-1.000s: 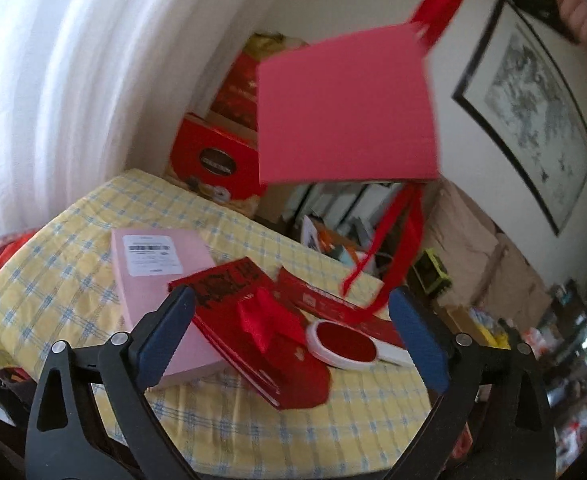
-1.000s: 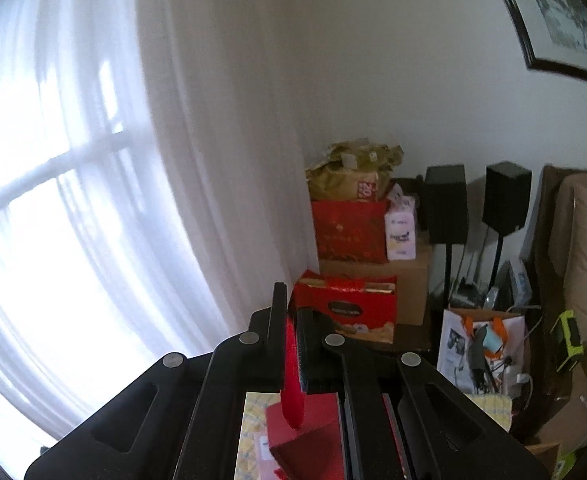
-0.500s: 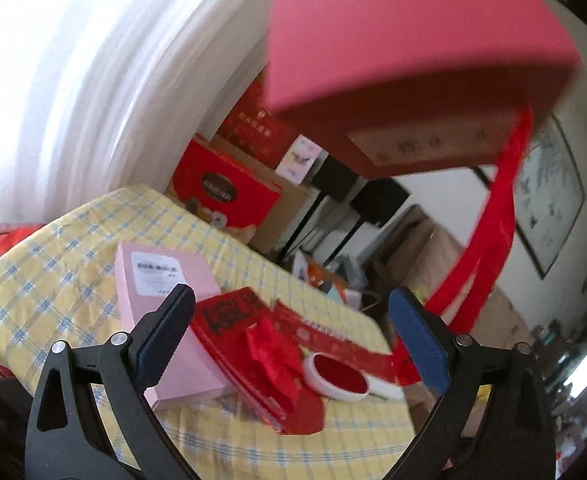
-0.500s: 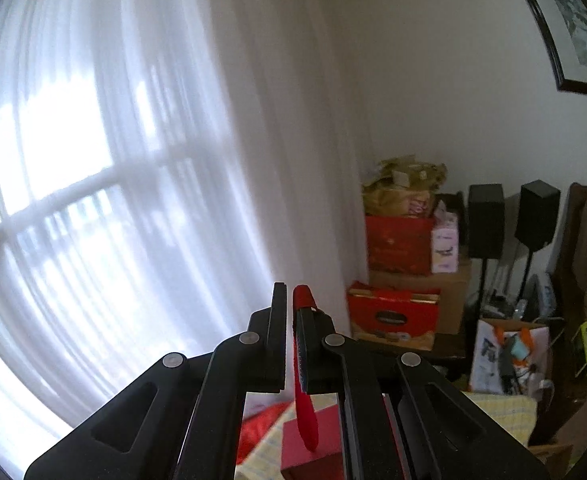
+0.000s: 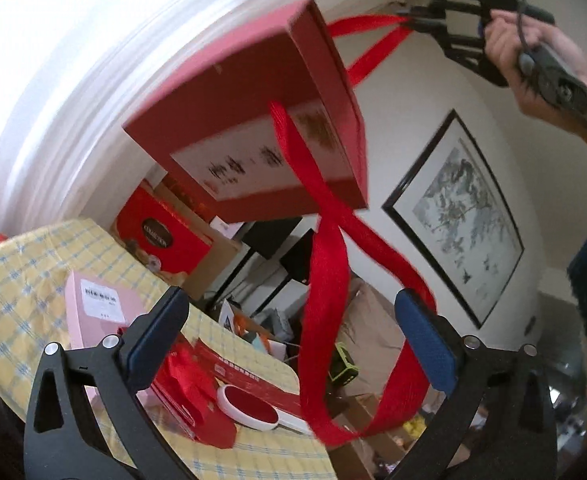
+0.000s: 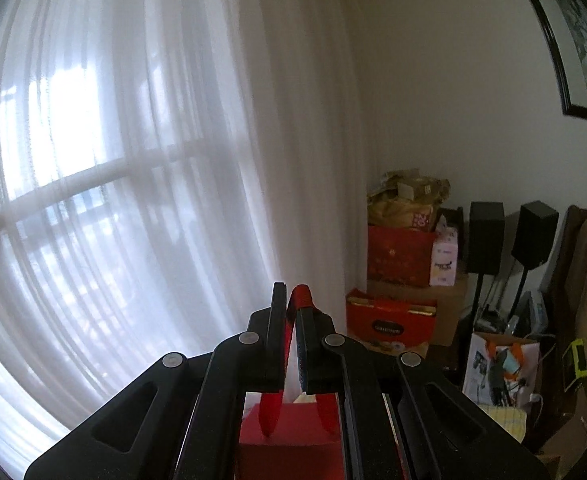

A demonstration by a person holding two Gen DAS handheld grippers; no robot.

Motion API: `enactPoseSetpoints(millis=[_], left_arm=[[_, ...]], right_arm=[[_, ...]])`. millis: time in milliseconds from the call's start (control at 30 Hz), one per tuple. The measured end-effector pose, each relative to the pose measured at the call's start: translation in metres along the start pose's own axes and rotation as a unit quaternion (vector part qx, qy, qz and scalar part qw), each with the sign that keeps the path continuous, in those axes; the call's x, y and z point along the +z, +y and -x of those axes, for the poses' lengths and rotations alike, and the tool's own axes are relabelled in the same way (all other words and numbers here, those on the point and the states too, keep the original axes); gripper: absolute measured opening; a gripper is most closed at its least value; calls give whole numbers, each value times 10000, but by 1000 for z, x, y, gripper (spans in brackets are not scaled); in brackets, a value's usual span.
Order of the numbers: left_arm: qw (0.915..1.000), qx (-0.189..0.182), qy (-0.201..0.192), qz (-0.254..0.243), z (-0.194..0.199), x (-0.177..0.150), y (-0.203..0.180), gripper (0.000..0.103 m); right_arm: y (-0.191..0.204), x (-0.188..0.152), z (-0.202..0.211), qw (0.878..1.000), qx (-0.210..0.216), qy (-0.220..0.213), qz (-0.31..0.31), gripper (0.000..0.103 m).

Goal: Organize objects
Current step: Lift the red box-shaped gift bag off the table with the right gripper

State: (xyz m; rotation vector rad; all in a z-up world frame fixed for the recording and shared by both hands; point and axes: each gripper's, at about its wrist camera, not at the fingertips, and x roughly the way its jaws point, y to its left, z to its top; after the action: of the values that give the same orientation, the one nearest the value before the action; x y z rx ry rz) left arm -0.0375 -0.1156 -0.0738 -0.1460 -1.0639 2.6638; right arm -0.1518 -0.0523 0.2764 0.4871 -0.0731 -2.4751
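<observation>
A flat red gift box [image 5: 253, 92] hangs tilted by its red ribbon [image 5: 325, 280], print apparently blurred.

Flat cardboard gift box [image 5: 249, 92] hung plain red on top, its underside a white panel with blurred dark print and gold. Satin ribbon [image 5: 325, 280] on it was the same bright red. My left gripper [image 5: 293, 344] was black with blue pads [image 5: 425, 344]; my right gripper [image 6: 291, 320] all black. Tablecloth [image 5: 17, 280] was pale yellow, checked in blue and white. On it lay a pink rectangular box [image 5: 89, 308] with a white barcode label, and a white oval dish [image 5: 249, 404] filled red. Sheer curtain [image 6: 113, 160] was white.
</observation>
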Motion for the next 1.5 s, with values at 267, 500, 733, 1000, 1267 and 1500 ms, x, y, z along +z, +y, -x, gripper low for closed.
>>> enactPoseSetpoints(millis=[267,500,733,1000,1267,1500], left_arm=[[9991,244,347,66,-24,-9,18,95],[9995,-234,92,-196,-20,-16,15,67],[9983,308,129,-477,-33,-23,24,94],[9913,1315,-23,68,-38,-23,69,95],[9899,1375,287,177,-50,-23,100,94],[9869,1546,434,-125,-57,-27,91,94]], right_arm=[[1,-17,-25,9996,108,243,-91,5],[-7,-27,-37,9995,-3,281,-130,5],[-21,-31,-39,9989,18,326,-345,5],[-16,-31,-30,9991,82,267,-325,5],[-1,-34,-12,9995,226,193,-143,5],[-3,-29,2,9996,256,48,-145,5]])
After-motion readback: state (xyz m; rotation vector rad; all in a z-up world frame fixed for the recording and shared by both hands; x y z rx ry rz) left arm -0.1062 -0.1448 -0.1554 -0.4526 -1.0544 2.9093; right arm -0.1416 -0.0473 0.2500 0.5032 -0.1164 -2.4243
